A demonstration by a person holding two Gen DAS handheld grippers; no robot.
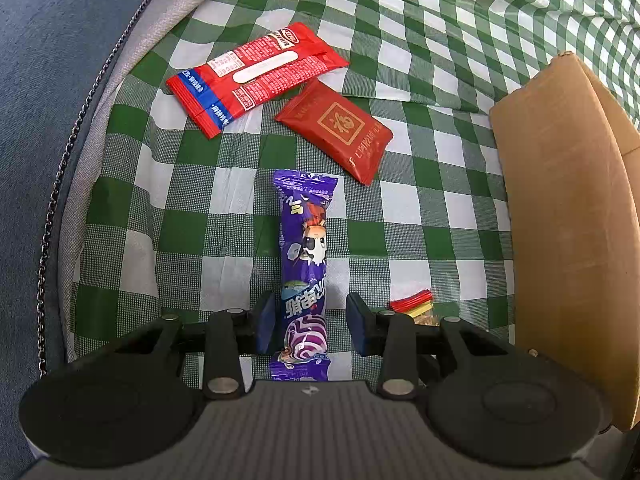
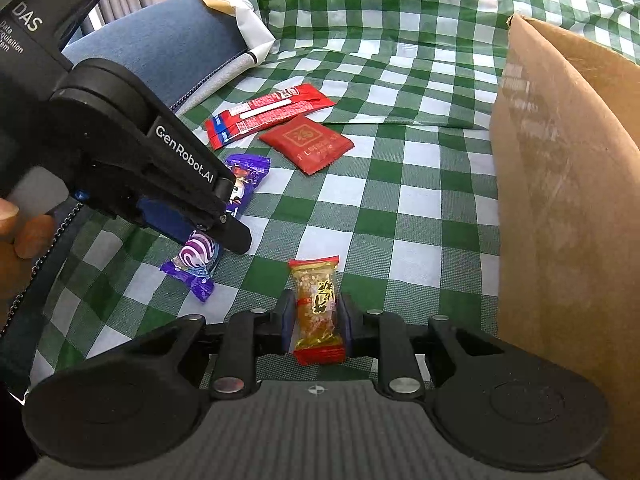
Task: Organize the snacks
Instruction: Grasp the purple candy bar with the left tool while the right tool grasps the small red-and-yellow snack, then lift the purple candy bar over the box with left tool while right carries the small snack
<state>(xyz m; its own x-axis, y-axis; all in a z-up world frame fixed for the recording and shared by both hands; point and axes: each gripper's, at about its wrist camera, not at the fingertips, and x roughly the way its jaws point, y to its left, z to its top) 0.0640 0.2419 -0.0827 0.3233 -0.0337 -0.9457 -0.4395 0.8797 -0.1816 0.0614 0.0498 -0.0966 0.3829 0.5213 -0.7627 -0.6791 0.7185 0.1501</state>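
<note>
Left hand-held gripper (image 1: 310,324): jaws part open, straddling purple candy bar (image 1: 305,256), pads clear of it. Right hand-held gripper (image 2: 316,322): clamped on clear-wrapped snack (image 2: 318,306).

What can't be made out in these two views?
- Cardboard box interior: both views show only its outer wall.
- Purple candy bar near end: left view, hidden under the left hand-held gripper body.
- Small golden snack: left view, mostly behind a finger.
</note>
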